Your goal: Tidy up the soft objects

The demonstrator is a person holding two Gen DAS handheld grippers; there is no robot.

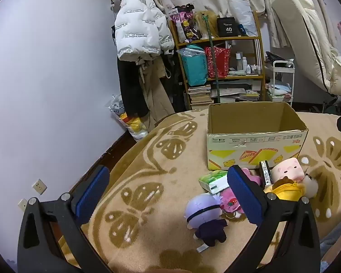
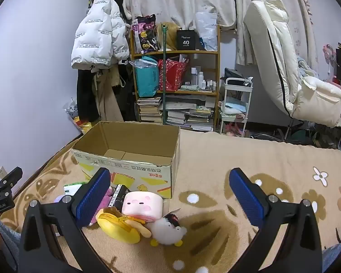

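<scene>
Both tools observed spread wide, nothing between the pads. Left tool (image 1: 168, 195) hovering over the patterned bed blanket (image 1: 147, 159); right tool (image 2: 170, 198) likewise, above the blanket to the right of the toy cluster.

Open cardboard box (image 2: 129, 159) upright on the blanket, interior apparently empty, flaps down on the floor of the box.

Soft objects piled just in front of the box:
- pink square plush (image 2: 143, 206), touching the box's near side
- yellow plush (image 2: 118, 226), against the pink square one
- white round plush with yellow feet (image 2: 167, 231), beside the yellow one
- lavender-haired doll in dark clothes (image 1: 204, 220), face down, nearest the left tool
- pink strawberry plush (image 1: 230, 201), partly hidden behind the left tool's right finger
- green tissue pack (image 1: 212, 179), beside it

Cluttered shelf (image 2: 175, 72) and white puffer jacket (image 2: 97, 36) noted against the far wall.
</scene>
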